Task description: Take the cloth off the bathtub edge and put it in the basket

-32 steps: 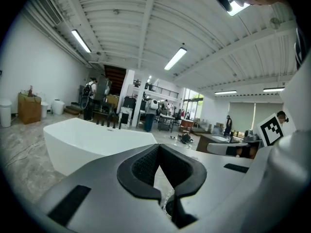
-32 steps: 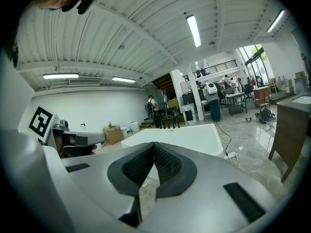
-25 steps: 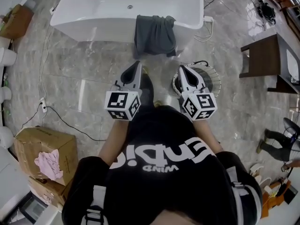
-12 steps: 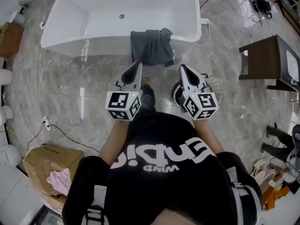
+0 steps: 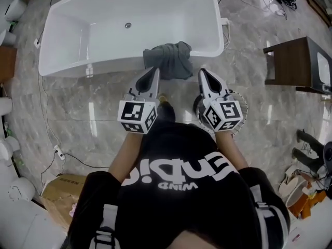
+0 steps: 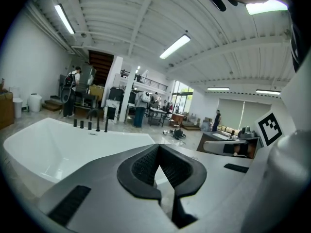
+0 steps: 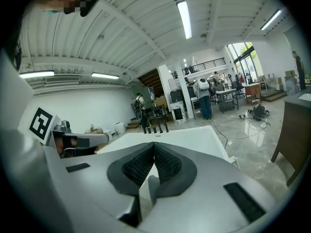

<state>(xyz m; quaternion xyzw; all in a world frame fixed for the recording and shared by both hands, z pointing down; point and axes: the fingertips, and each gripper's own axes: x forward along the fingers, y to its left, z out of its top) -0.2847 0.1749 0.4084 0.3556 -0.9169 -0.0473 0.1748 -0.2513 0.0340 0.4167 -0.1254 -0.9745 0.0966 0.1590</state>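
Observation:
A dark grey cloth [image 5: 168, 60] hangs crumpled over the near edge of the white bathtub [image 5: 67, 66]. My left gripper [image 5: 154, 70] points at the cloth's lower left part and my right gripper [image 5: 202, 71] at its right side; both tips are just short of it. In the left gripper view the left gripper [image 6: 158, 152] has its jaws together, with nothing between them, above the bathtub [image 6: 53, 149]. The right gripper [image 7: 154, 149] is likewise shut and empty, facing the bathtub [image 7: 189, 135]. A round wire basket [image 5: 240, 105] stands on the floor, mostly hidden under the right gripper.
A dark wooden table [image 5: 295, 61] stands at the right. Cables [image 5: 52, 139] run over the marble floor at the left, near a cardboard box [image 5: 57, 188]. Shoes and clutter lie at the far right. People stand far behind the tub.
Both grippers have moved toward the bathtub together. The tub and the cloth now lie much closer to their tips. Both stay shut.

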